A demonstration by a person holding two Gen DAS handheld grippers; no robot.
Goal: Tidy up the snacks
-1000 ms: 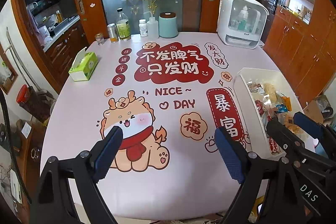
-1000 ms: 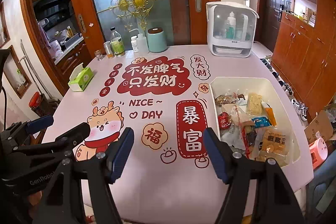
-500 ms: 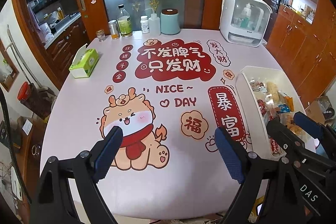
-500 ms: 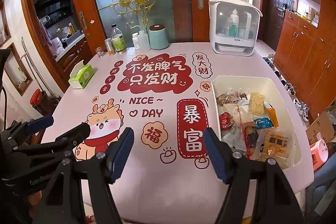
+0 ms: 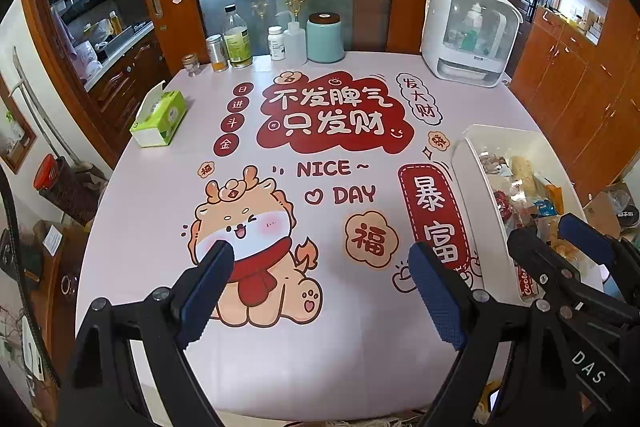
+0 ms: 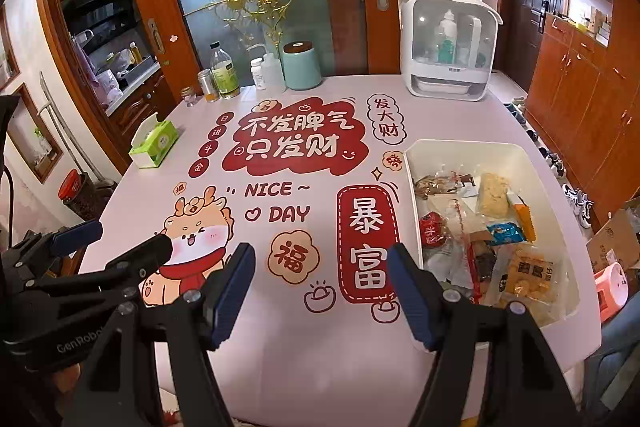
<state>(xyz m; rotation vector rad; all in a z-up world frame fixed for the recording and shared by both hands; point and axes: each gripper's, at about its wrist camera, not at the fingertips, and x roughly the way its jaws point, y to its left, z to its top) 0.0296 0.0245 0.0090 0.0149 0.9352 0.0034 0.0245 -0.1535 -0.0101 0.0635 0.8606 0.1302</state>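
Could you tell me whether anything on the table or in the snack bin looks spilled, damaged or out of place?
Nothing looks spilled or damaged. The only untidy spot is the white bin at the table's right edge, where the snack packets lie in a loose overlapping heap. The bottles and the tissue box stand upright.

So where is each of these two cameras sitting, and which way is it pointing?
Left wrist: rides the left gripper, looking forward over the table; open jaws show, right gripper alongside.
Right wrist: rides the right gripper, facing likewise; open jaws show, left gripper at its left.
Shared: the white snack bin, green tissue box.
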